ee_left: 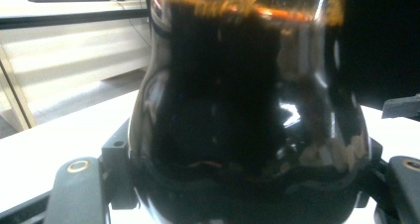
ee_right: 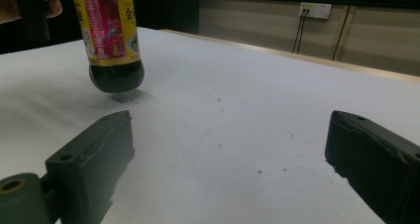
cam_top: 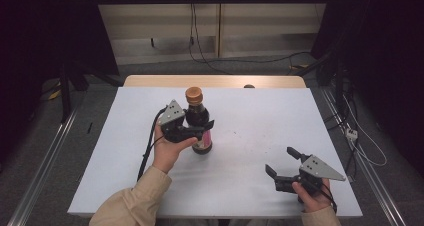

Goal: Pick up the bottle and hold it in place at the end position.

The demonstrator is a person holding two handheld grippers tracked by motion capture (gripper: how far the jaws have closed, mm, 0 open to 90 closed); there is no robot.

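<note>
Bottle (cam_top: 197,120) of dark sauce, brown cap on top, hangs just clear of the white table (cam_top: 250,121), left of centre, upright with a slight tilt. Left gripper (cam_top: 199,128) clamps it at the shoulder, jaws pressed on both sides of the glass. Right gripper (cam_top: 281,160) rests near the table's front right, jaws spread wide with nothing between them

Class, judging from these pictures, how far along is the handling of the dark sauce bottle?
Done: the left gripper is clamped on the dark glass sauce bottle with the brown cap. In hand: the right gripper view shows its base just off the white table. Left: setting it down; the right gripper waits open, empty.
</note>
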